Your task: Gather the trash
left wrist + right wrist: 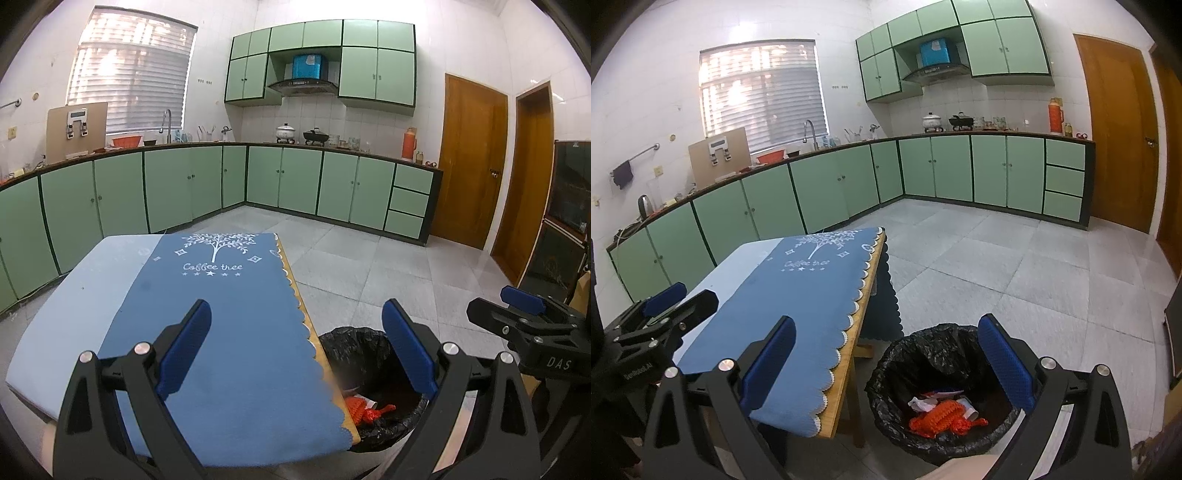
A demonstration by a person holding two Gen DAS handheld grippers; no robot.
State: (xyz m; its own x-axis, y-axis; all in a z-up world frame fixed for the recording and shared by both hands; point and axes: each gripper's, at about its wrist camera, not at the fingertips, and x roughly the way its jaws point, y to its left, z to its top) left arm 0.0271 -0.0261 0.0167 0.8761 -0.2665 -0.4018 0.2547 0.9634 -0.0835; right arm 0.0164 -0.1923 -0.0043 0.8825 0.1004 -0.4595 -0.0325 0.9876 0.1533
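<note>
A bin lined with a black bag (923, 354) stands on the floor just right of the table. Inside lie an orange mesh net (938, 417) and crumpled white scraps (923, 402). In the left wrist view the bin (354, 347) is partly hidden by the table edge, with the orange net (369, 411) showing. My left gripper (297, 347) is open above the table's near right edge, nothing between its blue pads. My right gripper (886, 363) is open above the bin and holds nothing. Each gripper shows in the other's view: the right gripper (524, 306), the left gripper (665, 299).
A wooden table (849, 362) carries a dark blue cloth (229, 317) printed "Coffee tree" and a pale blue cloth (74, 306). Green cabinets (295, 181) line the far walls. Wooden doors (472, 158) stand at the right. Grey floor tiles (1015, 277) spread beyond the bin.
</note>
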